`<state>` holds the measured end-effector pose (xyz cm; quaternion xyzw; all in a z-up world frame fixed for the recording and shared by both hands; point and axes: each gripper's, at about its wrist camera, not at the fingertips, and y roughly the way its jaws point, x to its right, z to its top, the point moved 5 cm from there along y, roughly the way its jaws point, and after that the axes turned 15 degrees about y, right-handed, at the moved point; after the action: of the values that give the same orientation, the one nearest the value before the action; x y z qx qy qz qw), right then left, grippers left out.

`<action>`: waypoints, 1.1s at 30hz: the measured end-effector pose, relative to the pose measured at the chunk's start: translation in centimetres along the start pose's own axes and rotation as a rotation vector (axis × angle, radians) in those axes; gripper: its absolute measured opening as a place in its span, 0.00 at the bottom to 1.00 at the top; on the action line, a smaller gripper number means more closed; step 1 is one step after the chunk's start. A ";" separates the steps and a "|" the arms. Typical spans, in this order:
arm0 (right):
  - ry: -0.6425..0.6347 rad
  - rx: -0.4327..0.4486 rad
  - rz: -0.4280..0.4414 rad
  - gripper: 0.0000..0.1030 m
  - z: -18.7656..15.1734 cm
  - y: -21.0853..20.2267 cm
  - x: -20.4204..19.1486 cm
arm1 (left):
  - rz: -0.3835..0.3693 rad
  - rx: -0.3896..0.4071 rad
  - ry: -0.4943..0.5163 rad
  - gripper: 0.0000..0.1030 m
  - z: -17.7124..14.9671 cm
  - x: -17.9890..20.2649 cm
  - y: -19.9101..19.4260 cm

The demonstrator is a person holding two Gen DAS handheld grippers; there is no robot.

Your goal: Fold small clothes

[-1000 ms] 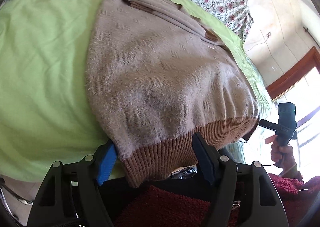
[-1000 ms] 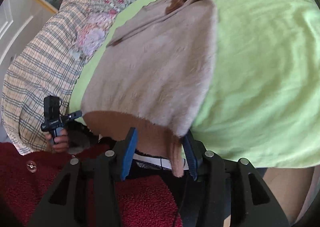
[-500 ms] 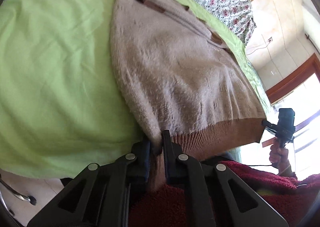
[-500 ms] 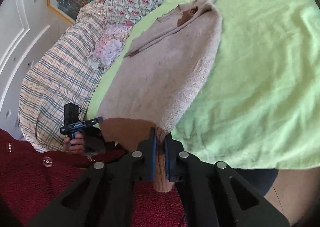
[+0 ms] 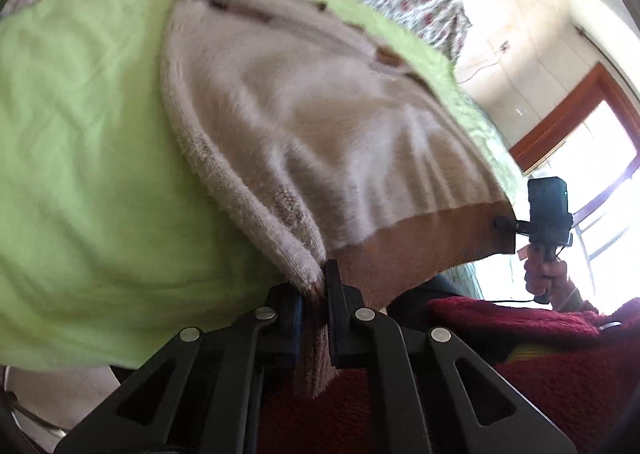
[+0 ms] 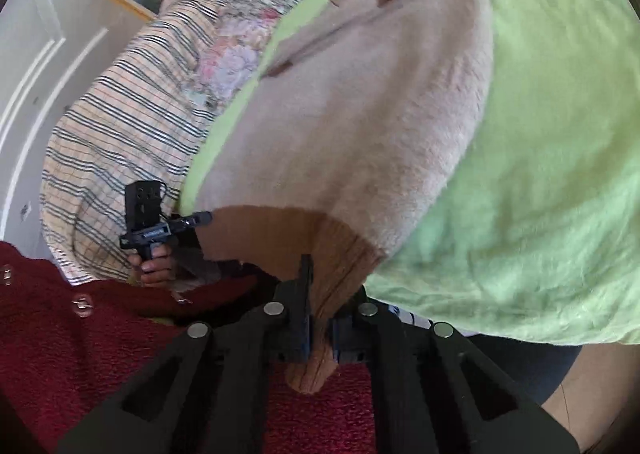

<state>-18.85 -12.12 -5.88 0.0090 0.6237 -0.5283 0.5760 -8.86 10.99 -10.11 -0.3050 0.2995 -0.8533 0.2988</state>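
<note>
Change: both grippers were spread a second ago; now you are pinching the hem with each.
Left gripper [image 5: 325, 286]: you are clamping the left hem corner of the sweater [image 5: 320, 126].
Right gripper [image 6: 320, 294]: you are clamping the ribbed right corner.
Sweater position: lying on the green blanket [image 5: 80, 134] of the bed, collar far, hem nearest you and lifting off the edge.
Reason: you are probably gripping both corners to carry the hem toward the collar.
Unclear: motion blur is smearing the knit; the sleeves are tucked out of sight.
</note>
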 end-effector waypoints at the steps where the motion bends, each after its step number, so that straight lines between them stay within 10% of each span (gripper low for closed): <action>1: -0.008 0.013 0.010 0.08 0.0 -0.6 -0.4 | 0.002 0.023 0.001 0.06 0.1 0.2 -0.7; 18: -0.074 0.290 0.292 0.07 8.5 -6.9 -6.8 | 0.035 0.426 -0.043 0.05 11.6 -1.7 -9.2; 33: -0.038 0.368 0.087 0.07 30.9 -0.4 -4.5 | 0.135 0.398 -0.131 0.05 28.0 -13.1 -0.1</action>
<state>4.33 -30.27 4.53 0.1311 0.5045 -0.6080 0.5988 19.06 10.92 3.24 -0.2739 0.1251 -0.8519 0.4284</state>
